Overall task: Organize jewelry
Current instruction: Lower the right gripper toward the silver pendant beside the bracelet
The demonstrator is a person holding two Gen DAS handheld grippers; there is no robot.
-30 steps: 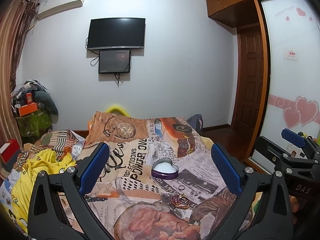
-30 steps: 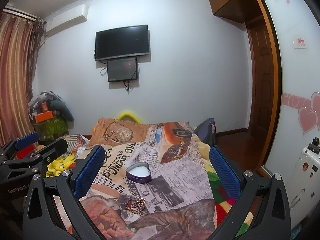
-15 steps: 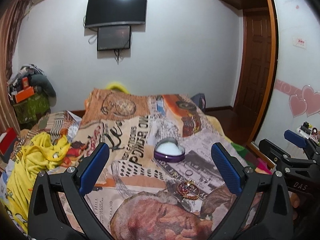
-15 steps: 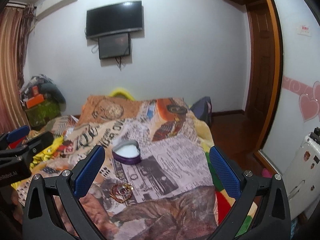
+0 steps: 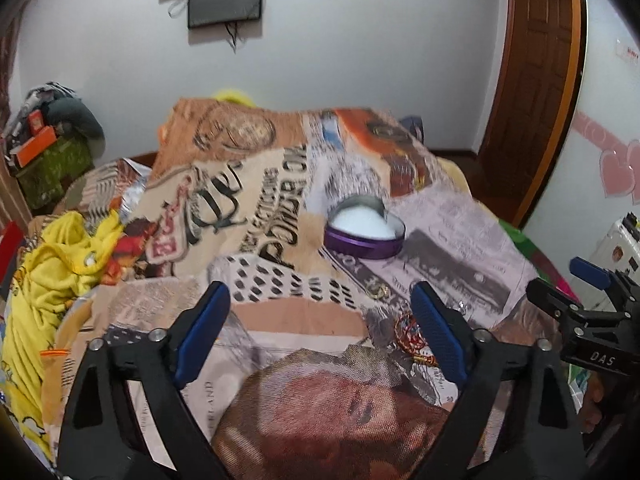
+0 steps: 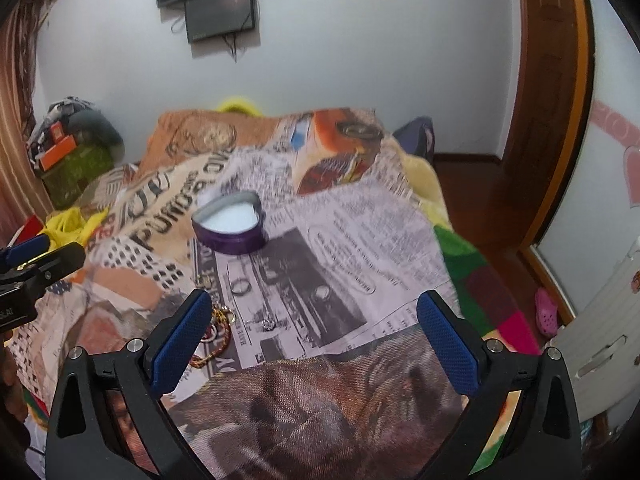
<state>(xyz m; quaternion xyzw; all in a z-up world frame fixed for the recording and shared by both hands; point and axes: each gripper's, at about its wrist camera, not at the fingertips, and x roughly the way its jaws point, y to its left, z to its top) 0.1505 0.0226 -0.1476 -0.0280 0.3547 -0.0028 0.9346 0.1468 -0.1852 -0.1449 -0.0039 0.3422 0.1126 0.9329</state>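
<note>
At frame centre, heart box on blanket; rings below; left gripper and right gripper wide, empty.

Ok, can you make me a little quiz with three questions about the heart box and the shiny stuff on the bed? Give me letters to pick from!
1. Where is the heart-shaped box?
A. on the printed blanket
B. on the floor
C. in a gripper

2. What colour is the box's outer wall?
A. green
B. purple
C. orange

3. How are the two grippers?
A. both shut on jewelry
B. one open, one shut
C. both open, holding nothing

Answers:
1 A, it sits on the blanket, beyond the ring and the gold and red bracelets.
2 B, its side wall is purple, with a white inside.
3 C, the left gripper and right gripper have their blue pads wide apart with nothing between them.
</note>
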